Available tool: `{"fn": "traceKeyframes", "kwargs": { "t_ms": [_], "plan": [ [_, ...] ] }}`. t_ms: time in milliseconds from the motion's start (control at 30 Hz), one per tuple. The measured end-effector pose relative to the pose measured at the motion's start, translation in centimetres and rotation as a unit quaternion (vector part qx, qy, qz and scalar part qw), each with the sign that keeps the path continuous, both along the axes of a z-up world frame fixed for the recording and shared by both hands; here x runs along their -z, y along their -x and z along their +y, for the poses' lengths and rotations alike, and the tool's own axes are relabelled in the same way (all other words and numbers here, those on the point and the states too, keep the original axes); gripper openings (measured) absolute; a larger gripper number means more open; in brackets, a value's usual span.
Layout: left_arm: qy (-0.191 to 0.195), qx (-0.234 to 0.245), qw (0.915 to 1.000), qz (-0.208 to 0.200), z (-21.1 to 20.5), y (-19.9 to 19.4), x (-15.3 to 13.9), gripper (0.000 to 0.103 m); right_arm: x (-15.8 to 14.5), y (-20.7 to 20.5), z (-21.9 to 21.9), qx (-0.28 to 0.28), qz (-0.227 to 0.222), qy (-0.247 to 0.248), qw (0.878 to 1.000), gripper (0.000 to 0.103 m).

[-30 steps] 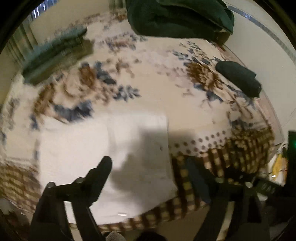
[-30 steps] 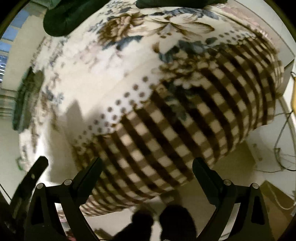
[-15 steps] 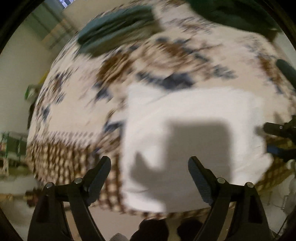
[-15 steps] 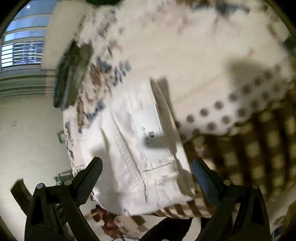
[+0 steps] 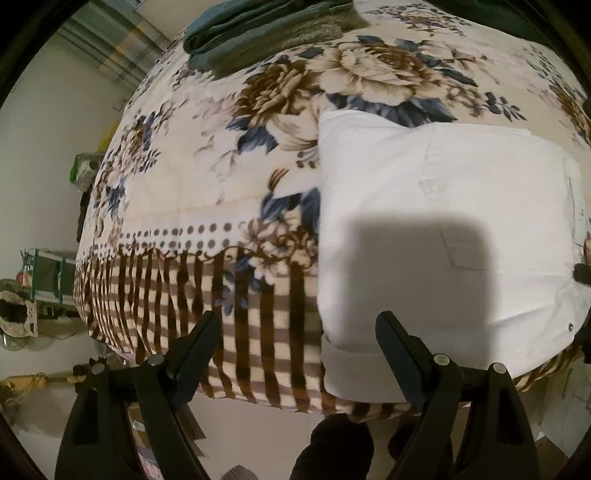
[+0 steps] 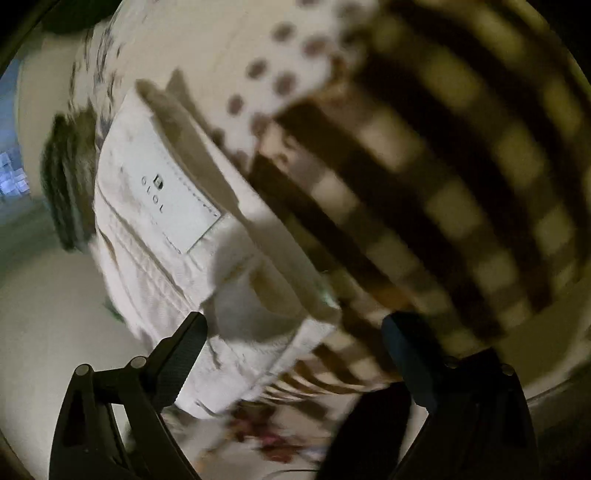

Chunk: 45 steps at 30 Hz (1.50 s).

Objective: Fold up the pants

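White pants [image 5: 436,229] lie folded into a rectangle on the floral blanket [image 5: 229,155], at the bed's near edge. In the left wrist view my left gripper [image 5: 297,325] is open and empty, hovering just off the pants' lower left corner. In the right wrist view the same pants [image 6: 177,229] show their waistband label [image 6: 162,192]. My right gripper [image 6: 291,328] is open and empty, close over the pants' near right corner. The right view is blurred.
A folded teal and olive garment pile [image 5: 266,29] lies at the far side of the bed. The blanket's brown checked border [image 5: 207,295] hangs over the near edge. Cluttered shelves [image 5: 40,280] stand left of the bed.
Both grippers have swung and closed in on the folded white pants. The left view shifted left to the pants' left corner. The right view moved nearer the waistband corner.
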<state>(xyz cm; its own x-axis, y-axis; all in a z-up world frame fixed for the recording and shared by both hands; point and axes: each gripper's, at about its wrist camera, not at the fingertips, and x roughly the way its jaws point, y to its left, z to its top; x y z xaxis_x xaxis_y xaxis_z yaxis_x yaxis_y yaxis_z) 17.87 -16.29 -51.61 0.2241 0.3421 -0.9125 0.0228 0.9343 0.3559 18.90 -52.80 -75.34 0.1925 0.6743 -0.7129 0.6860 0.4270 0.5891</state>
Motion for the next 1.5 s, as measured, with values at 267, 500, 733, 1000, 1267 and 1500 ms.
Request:
{"fn": "traceKeyframes", "kwargs": {
  "t_ms": [267,500,733,1000,1267,1500],
  "plan": [
    [0.023,0.019,0.9995,0.001,-1.6,-0.7,-0.2,0.085,-5.9,2.0,-0.6,0.041,-0.082,0.071,0.993,0.022],
    [0.061,0.005,0.998,0.019,-1.2,-2.1,0.9,0.085,-3.1,3.2,-4.1,0.06,-0.045,0.024,0.997,0.039],
    [0.195,-0.043,0.9799,0.004,1.3,-7.7,0.4,0.085,-3.2,4.6,-3.3,0.084,-0.069,-0.024,0.994,0.06],
    [0.252,-0.038,0.9659,0.044,0.9,-15.6,5.3,0.065,-3.1,3.8,1.1,0.086,-0.085,0.007,0.993,0.025],
    [0.283,-0.059,0.9554,0.062,1.3,-16.5,5.9,0.054,-2.8,4.4,0.6,0.079,-0.043,0.02,0.996,0.036],
    [0.378,-0.085,0.9199,0.059,3.6,-12.8,4.7,0.069,-1.4,3.5,2.3,0.062,-0.082,-0.039,0.994,0.072]
  ]
}}
